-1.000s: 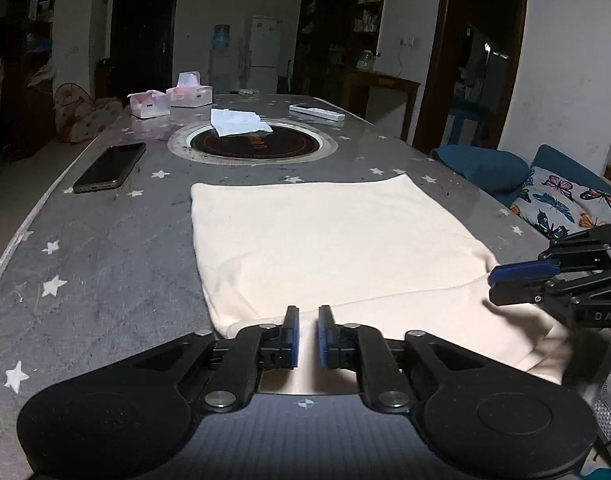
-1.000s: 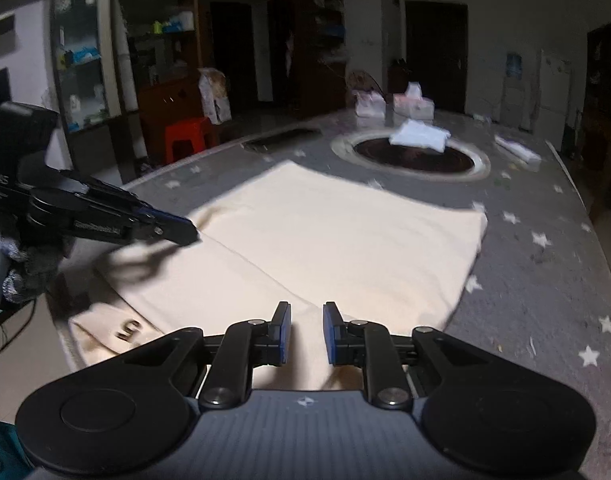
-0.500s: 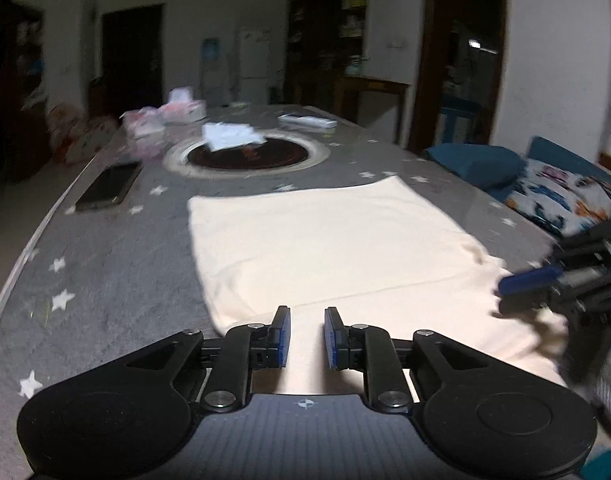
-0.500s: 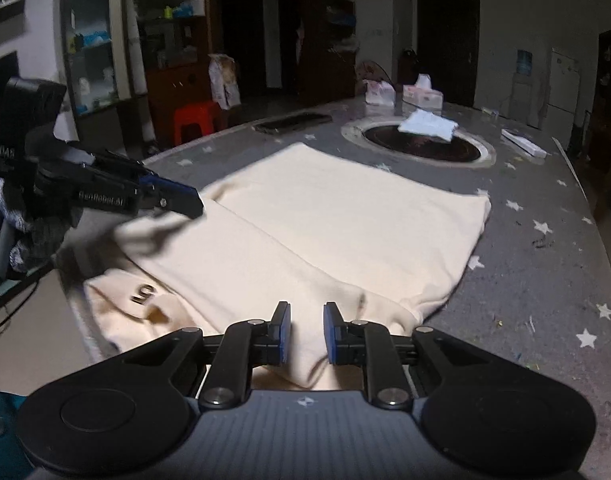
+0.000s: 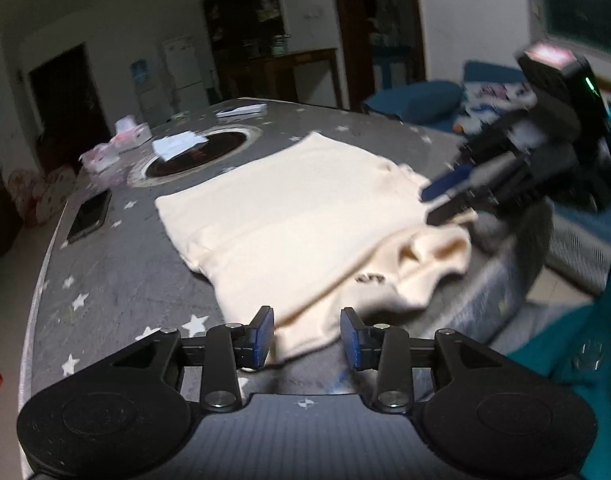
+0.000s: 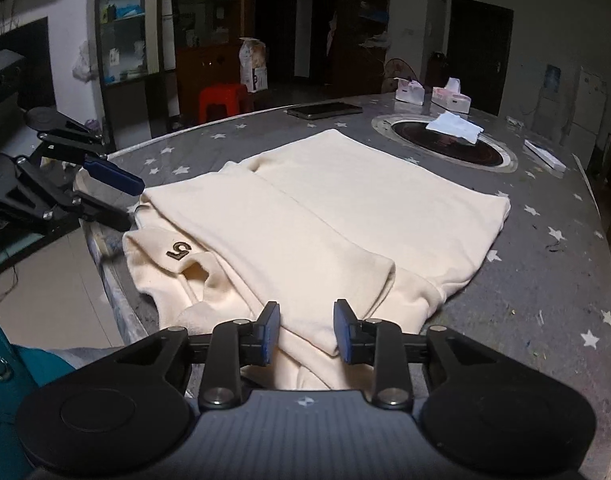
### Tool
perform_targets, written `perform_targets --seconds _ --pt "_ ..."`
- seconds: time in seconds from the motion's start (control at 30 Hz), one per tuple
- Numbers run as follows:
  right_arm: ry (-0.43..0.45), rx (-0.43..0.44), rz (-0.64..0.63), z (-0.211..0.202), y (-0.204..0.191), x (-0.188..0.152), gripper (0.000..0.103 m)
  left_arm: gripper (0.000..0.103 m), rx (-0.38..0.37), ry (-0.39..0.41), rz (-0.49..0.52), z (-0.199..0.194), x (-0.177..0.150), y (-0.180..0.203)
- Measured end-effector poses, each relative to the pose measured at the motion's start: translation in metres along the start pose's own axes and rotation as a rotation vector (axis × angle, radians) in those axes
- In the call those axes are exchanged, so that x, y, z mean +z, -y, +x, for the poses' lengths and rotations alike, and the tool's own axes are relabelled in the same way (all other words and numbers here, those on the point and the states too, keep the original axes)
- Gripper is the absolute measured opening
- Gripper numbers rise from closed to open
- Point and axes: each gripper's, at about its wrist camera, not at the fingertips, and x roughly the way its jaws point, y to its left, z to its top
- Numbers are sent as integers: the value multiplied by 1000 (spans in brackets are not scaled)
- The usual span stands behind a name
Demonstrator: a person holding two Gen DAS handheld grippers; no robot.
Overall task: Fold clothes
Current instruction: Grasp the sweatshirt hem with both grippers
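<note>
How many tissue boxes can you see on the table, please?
2. Both sit at the far end of the table, beyond the round cooktop: one tissue box beside the other tissue box. More could be hidden out of frame.

A lived-in home — a combined dining and living room, dimly lit. The large grey table [image 6: 545, 280] with white star marks has a round hotpot burner recess [image 6: 445, 146] set in its middle, and on it sit 2 tissue boxes [image 6: 451, 98], a phone [image 6: 323, 110] and a remote [image 6: 543, 155]. A white fridge [image 5: 183, 68] and a water dispenser [image 5: 145, 88] stand against the far wall. Dark wooden cabinets [image 6: 201, 20] hold household goods — a red plastic stool [image 6: 221, 98] stands before them, and blue sofa cushions [image 5: 417, 102] lie beside the table.
</note>
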Motion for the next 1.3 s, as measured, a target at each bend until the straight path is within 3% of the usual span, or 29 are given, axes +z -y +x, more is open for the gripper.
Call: perform_targets --seconds 0.27,0.37,0.47,0.57,0.63,0.77,1.03,1.13,1.27,1.3 --pt "-7 3 -14 -14 -1 3 31 40 -14 58 193 9 -4 26" --pt "-14 0 -23 -19 -1 2 39 40 -24 69 221 14 -5 30" --pt "-26 5 -48 -22 -3 1 40 37 -29 79 238 19 -5 31" --pt "-35 13 -87 -27 -6 0 46 16 -41 97 227 21 -3 30" --pt "-40 23 -115 -31 -10 -1 49 11 -50 114 197 21 3 26" --pt "-43 43 -169 -34 -16 -3 55 9 -59 133 108 24 18 9" --pt "26 41 -212 -17 -23 1 56 9 -89 129 -2 40 34 -15" --pt "19 45 -209 -6 -22 2 49 9 -96 126 -16 44 35 -19" --pt "-8 38 -198 2 -19 3 20 15 -102 124 -11 42 30 -17" --pt "-14 36 -192 3 -18 3 17 17 -99 125 -3 39 27 -16"
